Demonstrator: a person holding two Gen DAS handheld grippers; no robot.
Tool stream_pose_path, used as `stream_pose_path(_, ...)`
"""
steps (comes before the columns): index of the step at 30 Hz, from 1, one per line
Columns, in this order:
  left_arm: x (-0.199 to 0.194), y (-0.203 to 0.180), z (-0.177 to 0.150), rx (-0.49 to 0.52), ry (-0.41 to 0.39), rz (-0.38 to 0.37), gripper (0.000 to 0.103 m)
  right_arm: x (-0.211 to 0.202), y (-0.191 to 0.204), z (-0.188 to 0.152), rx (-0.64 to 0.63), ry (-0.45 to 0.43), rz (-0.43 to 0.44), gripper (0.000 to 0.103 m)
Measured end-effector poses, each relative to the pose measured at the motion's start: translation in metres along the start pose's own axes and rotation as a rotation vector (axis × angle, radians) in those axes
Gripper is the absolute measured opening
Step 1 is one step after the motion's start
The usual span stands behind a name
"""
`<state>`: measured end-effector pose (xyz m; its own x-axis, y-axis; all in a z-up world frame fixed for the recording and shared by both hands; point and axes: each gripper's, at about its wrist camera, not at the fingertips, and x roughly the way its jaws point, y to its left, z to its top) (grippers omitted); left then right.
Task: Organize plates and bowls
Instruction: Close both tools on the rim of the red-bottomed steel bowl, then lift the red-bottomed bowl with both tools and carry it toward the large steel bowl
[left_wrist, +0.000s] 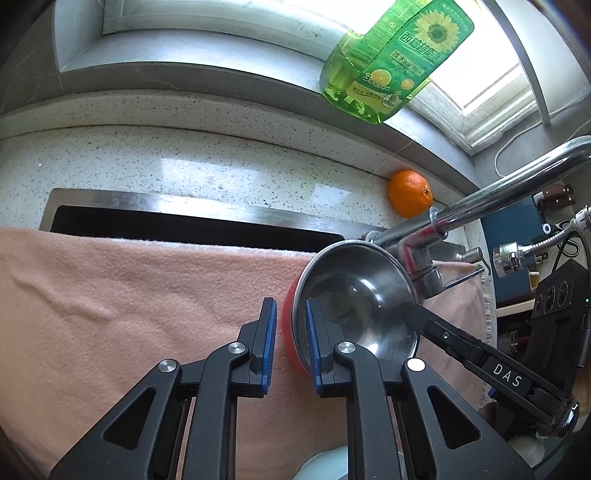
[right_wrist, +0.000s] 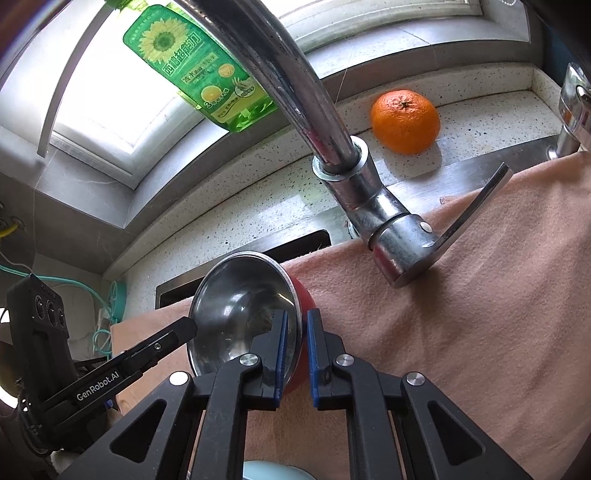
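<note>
Bowl: a steel bowl (left_wrist: 356, 295) with a red outer wall is tilted on its side above a pink cloth (left_wrist: 129, 295), its shiny inside facing the cameras.
Left gripper: the left gripper (left_wrist: 290, 341) straddles the bowl's rim at a narrow gap, one blue pad inside the bowl and one against the red outside; it grips the bowl.
Right gripper: the right gripper (right_wrist: 296, 350) pinches the opposite edge of the rim the same way, jaws narrow, holding the bowl.
Cloth: it covers the sink area of the bench, leaving a dark strip of the sink (left_wrist: 184, 225) open behind it.
Tap: a chrome tap (right_wrist: 354, 181) rises just behind the bowl.
Orange: an orange (right_wrist: 405, 122) sits on the speckled bench (left_wrist: 147, 162) against the back ledge.
Bottle: a green detergent bottle (left_wrist: 395, 55) stands on the window ledge.
Lower edge: a pale blue rounded dish (right_wrist: 273, 473) peeks in below the grippers.
</note>
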<state>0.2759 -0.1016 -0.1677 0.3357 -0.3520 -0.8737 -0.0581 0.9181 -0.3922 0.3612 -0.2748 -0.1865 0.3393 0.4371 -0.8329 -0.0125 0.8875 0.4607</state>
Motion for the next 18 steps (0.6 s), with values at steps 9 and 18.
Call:
stream_pose_path(9,0.0072,0.0013,-0.0006,-0.004,0.008,0.001,0.009,0.003,0.0006,0.0034,-0.01,0.006,-0.006,0.006)
stream_pose_path(18,0.0053,-0.0032,-0.0016,0.015,0.006,0.005,0.007,0.0012,0.0013,0.0027,-0.019,0.002,-0.01,0.006)
